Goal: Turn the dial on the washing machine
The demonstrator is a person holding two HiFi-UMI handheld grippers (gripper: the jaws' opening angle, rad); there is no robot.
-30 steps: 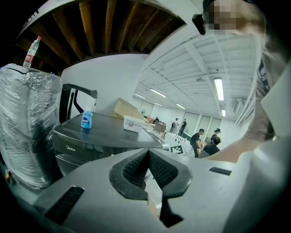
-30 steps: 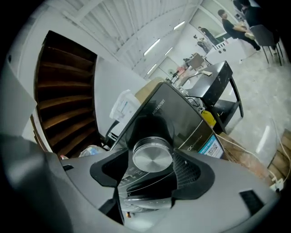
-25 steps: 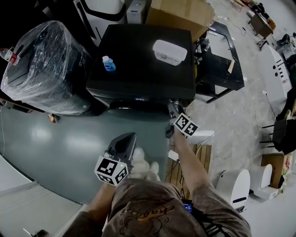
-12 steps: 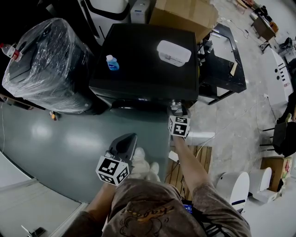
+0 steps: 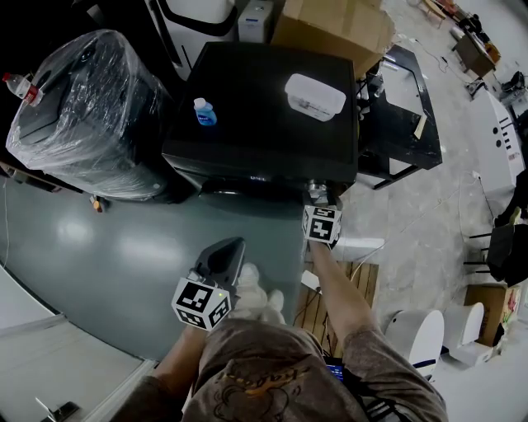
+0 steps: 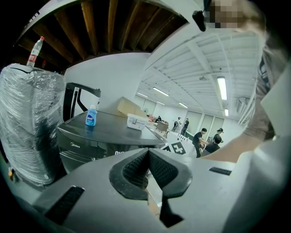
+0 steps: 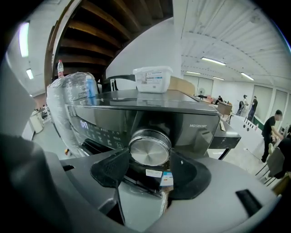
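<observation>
A black front-loading washing machine (image 5: 264, 107) stands ahead of me, seen from above in the head view. Its round silver dial (image 7: 150, 146) sits on the front panel near the right end, beside a lit display (image 7: 84, 124). My right gripper (image 7: 149, 159) is shut on the dial, one dark pad on each side of its rim. From overhead the right gripper (image 5: 315, 196) presses against the machine's front right corner and hides the dial. My left gripper (image 5: 229, 250) hangs low and back from the machine, its jaws shut on nothing (image 6: 148, 157).
A small blue bottle (image 5: 205, 113) and a white plastic box (image 5: 314, 96) rest on the machine's top. A plastic-wrapped appliance (image 5: 87, 115) stands to the left, a low black stand (image 5: 404, 124) to the right, a cardboard box (image 5: 334, 25) behind. A wooden pallet (image 5: 318, 307) lies by my feet.
The right gripper's marker cube has twisted round at the dial since a second ago and has held still for the last half second. The left gripper has barely moved.
</observation>
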